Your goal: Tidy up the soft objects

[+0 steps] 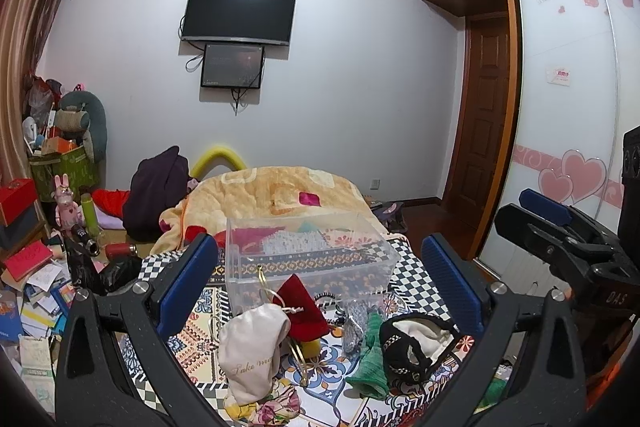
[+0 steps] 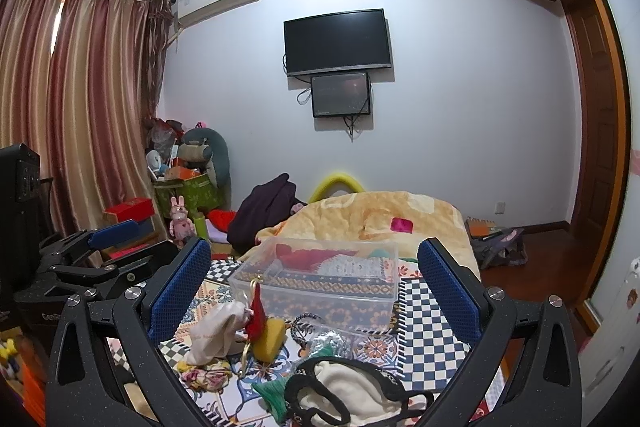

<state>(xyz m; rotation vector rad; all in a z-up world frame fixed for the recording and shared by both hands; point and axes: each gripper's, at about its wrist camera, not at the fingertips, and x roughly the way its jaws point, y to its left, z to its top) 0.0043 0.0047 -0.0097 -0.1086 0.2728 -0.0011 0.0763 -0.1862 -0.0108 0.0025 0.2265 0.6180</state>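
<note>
I hold both grippers, left [image 1: 320, 281] and right [image 2: 314, 287], spread wide and empty. The cream pouch [image 1: 252, 351] lies at seven o'clock of the clear box [image 1: 308, 259], long axis toward me, nearer my left.

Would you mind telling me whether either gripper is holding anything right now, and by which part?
Nothing is held. The left gripper and right gripper are both open, above the soft items on the bed, with nothing between their fingers.
</note>
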